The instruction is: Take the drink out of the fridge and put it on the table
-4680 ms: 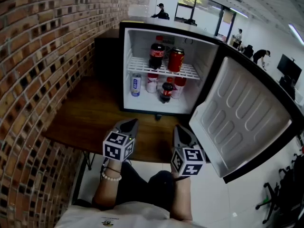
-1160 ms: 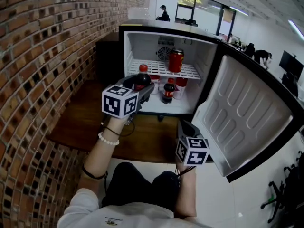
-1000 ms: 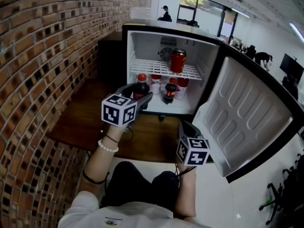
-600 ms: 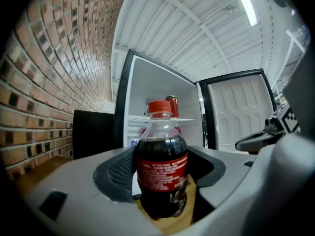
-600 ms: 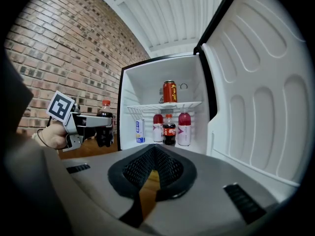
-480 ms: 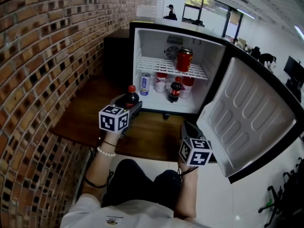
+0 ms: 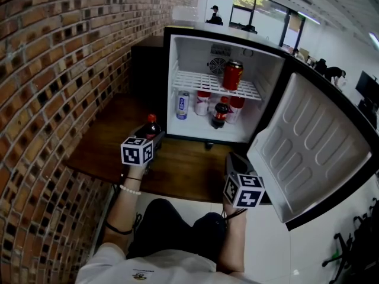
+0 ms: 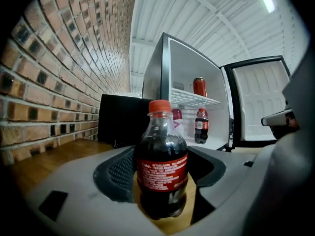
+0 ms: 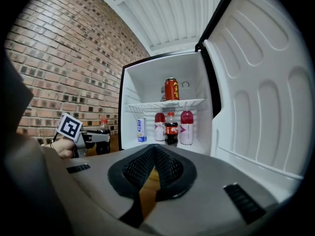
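Observation:
A dark cola bottle (image 7: 152,125) with a red cap and red label stands upright between the jaws of my left gripper (image 7: 151,136), which is shut on it. In the left gripper view the bottle (image 8: 161,171) fills the gap between the pads, its base down at the wooden table (image 7: 106,135); I cannot tell if it touches. This is left of the open fridge (image 7: 169,87). My right gripper (image 7: 235,158) hovers near the table's front edge, jaws shut and empty (image 9: 155,149). The right gripper view shows the held bottle (image 9: 102,136) at the left.
The fridge door (image 7: 314,147) swings wide open to the right. Inside, a red can (image 7: 233,74) stands on the wire shelf, with several bottles (image 7: 220,114) and a slim can (image 7: 183,105) below. A black box (image 7: 148,70) sits left of the fridge; the brick wall (image 7: 59,70) bounds the table.
My left gripper has carried the cola bottle out of the fridge, leftward and down to the table. The right gripper has stayed where it was.

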Tool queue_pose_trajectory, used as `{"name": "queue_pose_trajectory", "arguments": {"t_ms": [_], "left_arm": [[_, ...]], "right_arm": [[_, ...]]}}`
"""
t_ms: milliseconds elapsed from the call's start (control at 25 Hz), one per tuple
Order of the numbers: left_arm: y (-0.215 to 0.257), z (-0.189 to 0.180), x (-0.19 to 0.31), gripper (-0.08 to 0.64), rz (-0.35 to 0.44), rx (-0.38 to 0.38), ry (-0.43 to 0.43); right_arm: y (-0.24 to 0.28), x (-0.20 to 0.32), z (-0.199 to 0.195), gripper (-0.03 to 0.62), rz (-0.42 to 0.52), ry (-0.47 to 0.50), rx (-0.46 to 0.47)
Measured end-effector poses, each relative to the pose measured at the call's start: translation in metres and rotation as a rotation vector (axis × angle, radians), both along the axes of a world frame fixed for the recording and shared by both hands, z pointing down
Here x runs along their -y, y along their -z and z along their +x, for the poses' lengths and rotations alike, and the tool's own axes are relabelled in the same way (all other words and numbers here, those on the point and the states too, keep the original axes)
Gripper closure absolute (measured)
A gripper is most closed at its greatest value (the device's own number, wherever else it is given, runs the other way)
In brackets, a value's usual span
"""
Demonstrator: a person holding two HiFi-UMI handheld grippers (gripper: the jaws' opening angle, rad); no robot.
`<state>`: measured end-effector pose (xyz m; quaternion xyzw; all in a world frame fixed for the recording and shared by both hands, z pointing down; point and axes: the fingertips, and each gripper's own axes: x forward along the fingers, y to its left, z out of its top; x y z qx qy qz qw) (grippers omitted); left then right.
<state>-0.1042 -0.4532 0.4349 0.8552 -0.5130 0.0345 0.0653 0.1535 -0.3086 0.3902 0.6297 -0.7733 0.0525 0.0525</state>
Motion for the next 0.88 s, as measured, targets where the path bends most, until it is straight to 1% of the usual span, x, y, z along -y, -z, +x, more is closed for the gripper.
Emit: {"name": "queue_pose_trajectory", "arguments": {"t_ms": [240, 360, 520, 680, 880], "left_arm": [[-0.015, -0.016, 0.008, 0.252, -0.014, 0.005, 0.053], [-0.017, -0.023, 0.008, 0.252, -0.009, 0.025, 0.070], [-0.021, -0.026, 0.008, 0.252, -0.005, 0.054, 0.076], [-0.027, -0.027, 0.006, 0.252, -0.013, 0.046, 0.075], [-0.028, -0.028, 0.000, 0.252, 0.008, 0.045, 0.067]], "right_arm": [[-0.005, 0.000, 0.001, 0.580, -0.011, -0.001, -0.002], [-0.007, 0.000, 0.005, 0.580, -0.015, -0.009, 0.000], [-0.006, 0.002, 0.004, 0.580, -0.013, -0.007, 0.001], [-0.007, 0.001, 0.002, 0.580, -0.013, -0.002, 0.001], [-0.008, 0.000, 0.005, 0.580, -0.015, -0.012, 0.001]]}}
